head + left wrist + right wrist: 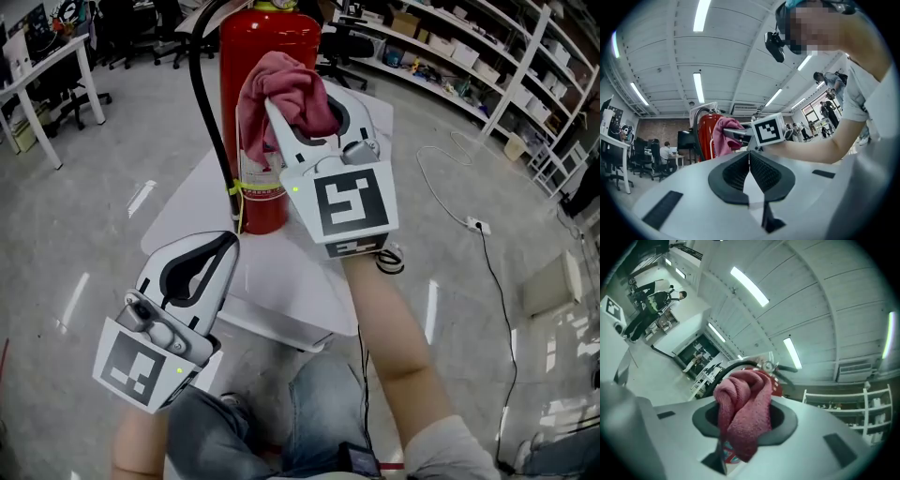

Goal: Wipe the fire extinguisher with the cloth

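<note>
A red fire extinguisher [268, 56] with a black hose [208, 112] stands upright on a white table [281, 291]. My right gripper [298, 105] is shut on a bunched pink cloth [281, 89] and holds it against the cylinder's upper right side. From the right gripper view the cloth [743, 416] fills the jaws, and the extinguisher's valve [768, 369] peeks out behind it. My left gripper [221, 249] hangs lower, just left of the extinguisher's base, shut with nothing in it. The left gripper view shows the extinguisher [704, 136] and the cloth [723, 136] beyond its closed jaws.
The small white table has its front edge close to the person's knees [319, 412]. A white power strip [477, 225] with a cable lies on the grey floor to the right. Shelving [487, 56] lines the far right, with desks and chairs [56, 75] at far left.
</note>
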The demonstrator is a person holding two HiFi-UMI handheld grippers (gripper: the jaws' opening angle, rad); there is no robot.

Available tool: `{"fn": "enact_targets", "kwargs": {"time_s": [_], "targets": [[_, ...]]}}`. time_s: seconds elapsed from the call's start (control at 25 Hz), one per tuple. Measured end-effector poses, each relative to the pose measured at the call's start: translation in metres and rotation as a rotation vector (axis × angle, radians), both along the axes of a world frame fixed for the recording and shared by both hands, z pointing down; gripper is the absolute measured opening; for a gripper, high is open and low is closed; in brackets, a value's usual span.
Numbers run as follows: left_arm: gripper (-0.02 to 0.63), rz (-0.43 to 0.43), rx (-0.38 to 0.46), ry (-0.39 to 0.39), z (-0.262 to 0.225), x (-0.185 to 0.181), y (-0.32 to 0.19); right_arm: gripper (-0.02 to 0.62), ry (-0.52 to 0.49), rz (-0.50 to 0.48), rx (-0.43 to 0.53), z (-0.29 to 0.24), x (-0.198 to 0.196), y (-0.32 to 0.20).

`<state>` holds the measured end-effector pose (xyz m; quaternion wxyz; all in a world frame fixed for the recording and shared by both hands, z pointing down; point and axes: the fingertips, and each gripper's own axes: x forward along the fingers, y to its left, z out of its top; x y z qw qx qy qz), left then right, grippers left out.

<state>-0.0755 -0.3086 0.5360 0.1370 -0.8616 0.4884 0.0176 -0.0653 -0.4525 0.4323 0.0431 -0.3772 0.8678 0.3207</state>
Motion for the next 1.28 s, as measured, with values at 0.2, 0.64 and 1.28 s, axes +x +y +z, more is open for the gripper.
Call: {"fn": "enact_targets", "kwargs": {"time_s": [0.2,0.64,1.28], "targets": [[0.014,-0.012,-0.016,-0.009,0.003,-0.002,0.001,0.147,-0.03,-0.009,0.019,-0.024,0.0,0.002],[0.014,-0.019,0.021,-0.006,0.001,-0.002,0.002,0.147,0.178,0.06,-0.097,0.14,-0.005,0.004],[0.014,0.005,-0.022,0.009,0.0,-0.027,-0.028,0.146,0.042,-0.02,-0.147,0.102,-0.003,0.013]]}}
